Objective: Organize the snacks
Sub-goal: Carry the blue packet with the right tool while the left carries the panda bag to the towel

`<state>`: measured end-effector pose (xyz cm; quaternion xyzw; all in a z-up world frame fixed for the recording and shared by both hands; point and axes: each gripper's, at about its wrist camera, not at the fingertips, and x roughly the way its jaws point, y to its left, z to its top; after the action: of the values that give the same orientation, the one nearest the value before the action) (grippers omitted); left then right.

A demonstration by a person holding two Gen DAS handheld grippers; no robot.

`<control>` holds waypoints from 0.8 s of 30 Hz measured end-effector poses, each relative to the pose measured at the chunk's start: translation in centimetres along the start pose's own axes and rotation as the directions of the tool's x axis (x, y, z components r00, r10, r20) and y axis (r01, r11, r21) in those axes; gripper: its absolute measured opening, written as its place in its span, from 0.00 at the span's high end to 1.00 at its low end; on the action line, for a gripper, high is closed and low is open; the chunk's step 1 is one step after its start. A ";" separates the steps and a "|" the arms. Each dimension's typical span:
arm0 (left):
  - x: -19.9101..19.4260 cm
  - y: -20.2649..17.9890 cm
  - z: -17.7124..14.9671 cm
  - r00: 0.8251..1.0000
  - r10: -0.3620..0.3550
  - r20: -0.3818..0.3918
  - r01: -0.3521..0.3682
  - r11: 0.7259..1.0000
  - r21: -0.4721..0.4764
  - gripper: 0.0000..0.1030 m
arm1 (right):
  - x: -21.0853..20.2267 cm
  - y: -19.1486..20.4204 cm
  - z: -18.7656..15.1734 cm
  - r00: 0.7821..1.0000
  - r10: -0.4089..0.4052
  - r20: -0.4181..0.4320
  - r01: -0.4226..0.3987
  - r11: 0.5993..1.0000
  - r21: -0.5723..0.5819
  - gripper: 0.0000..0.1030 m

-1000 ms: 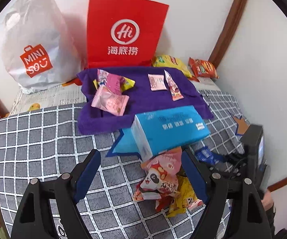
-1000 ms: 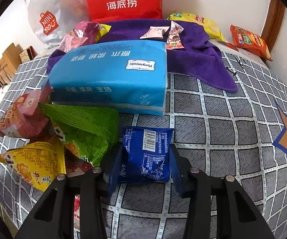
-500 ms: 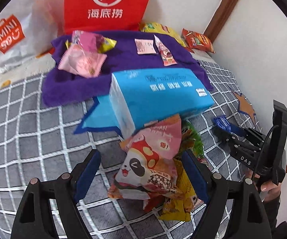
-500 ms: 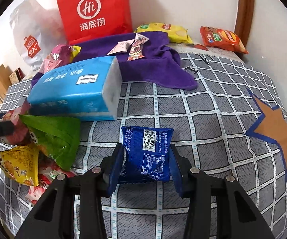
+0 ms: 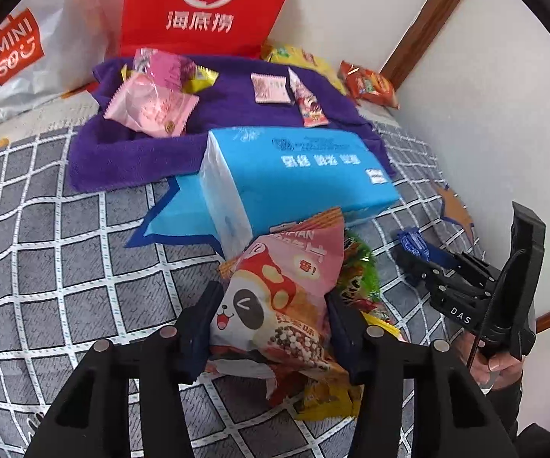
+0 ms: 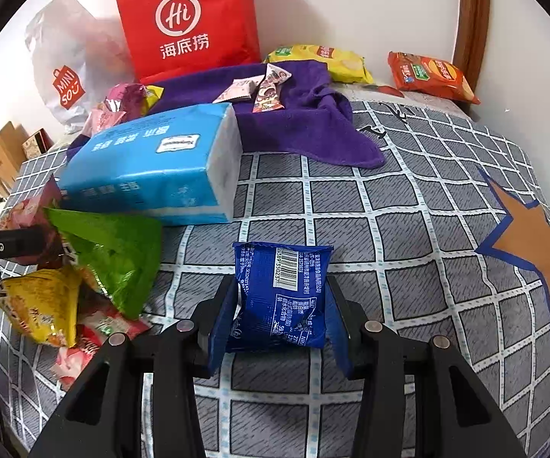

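Since a second ago the left gripper [image 5: 271,328] has dropped onto the snack pile, its jaws closing around the pink panda snack bag [image 5: 278,297] beside the blue tissue pack [image 5: 297,168]. The right gripper [image 6: 278,316] grasps a blue snack packet [image 6: 280,294] over the checked bedspread [image 6: 408,229].

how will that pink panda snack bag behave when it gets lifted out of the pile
The pink panda snack bag looks puffy and crinkled, so it probably weighs little and dents under the closing left gripper. Its glossy film may slip. It overlaps the yellow packet, which could shift.
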<state>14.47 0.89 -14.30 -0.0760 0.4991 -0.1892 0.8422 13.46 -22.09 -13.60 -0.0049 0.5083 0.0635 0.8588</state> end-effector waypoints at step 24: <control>-5.5 -2.3 4.8 0.992 0.032 0.125 -0.032 0.999 -0.005 0.52 | -7.1 3.0 8.2 0.990 0.085 0.109 -0.079 0.995 -0.062 0.57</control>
<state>15.71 0.72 -6.74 -0.0810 0.4468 -0.1699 0.8746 16.90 -19.28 -3.30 -0.0054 0.4572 0.1136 0.8821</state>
